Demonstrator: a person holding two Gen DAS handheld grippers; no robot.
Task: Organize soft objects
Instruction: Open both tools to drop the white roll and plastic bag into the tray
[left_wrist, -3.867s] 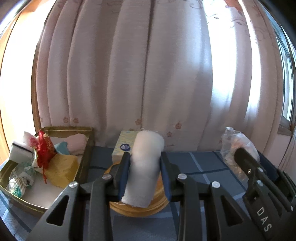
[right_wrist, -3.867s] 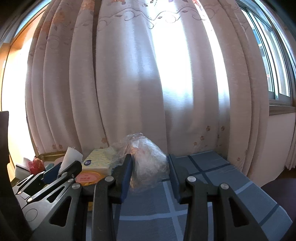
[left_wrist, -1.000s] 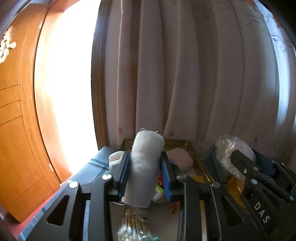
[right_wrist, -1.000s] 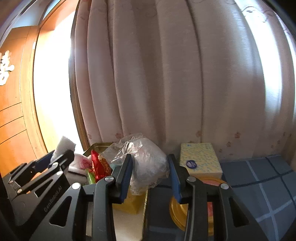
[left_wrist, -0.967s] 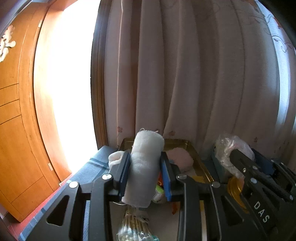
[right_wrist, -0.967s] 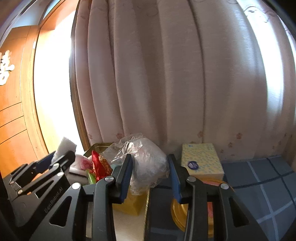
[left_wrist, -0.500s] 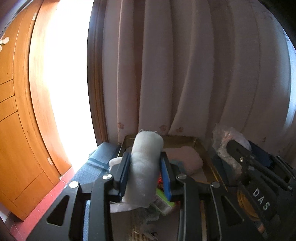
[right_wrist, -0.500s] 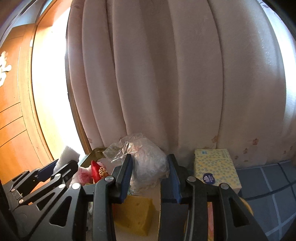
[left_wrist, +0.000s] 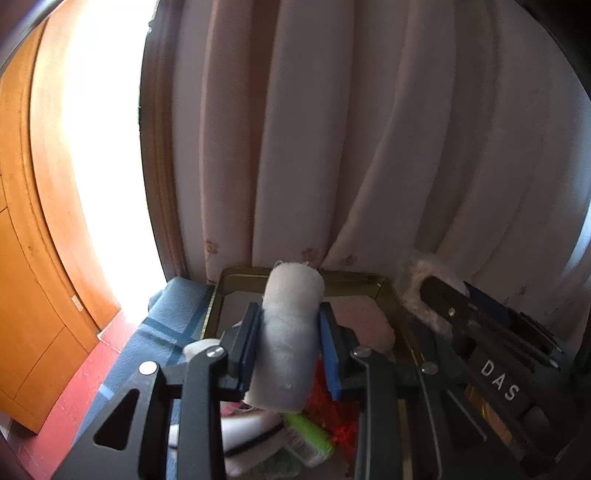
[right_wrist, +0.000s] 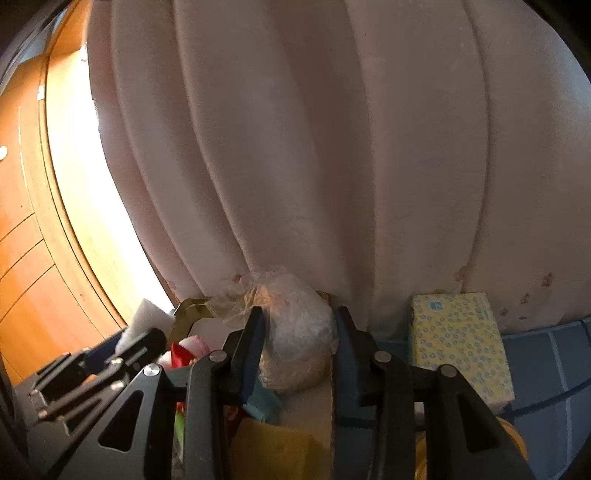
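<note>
a rolled white towel (left_wrist: 290, 332) is clamped upright between the blue pads of the left tool (left_wrist: 290, 349), above the gold tray (left_wrist: 384, 291). a crumpled clear plastic bag (right_wrist: 295, 332) is gripped by the right tool (right_wrist: 297, 350), over the same tray's far end. beneath lie a yellow sponge (right_wrist: 273, 450) and a red item (right_wrist: 181, 356). a yellow tissue pack (right_wrist: 458, 343) rests on the blue counter (right_wrist: 550, 354) beside the curtain (right_wrist: 295, 147).

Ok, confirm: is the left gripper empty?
No, the left gripper is clamped on a rolled white towel standing upright between its blue pads.
</note>
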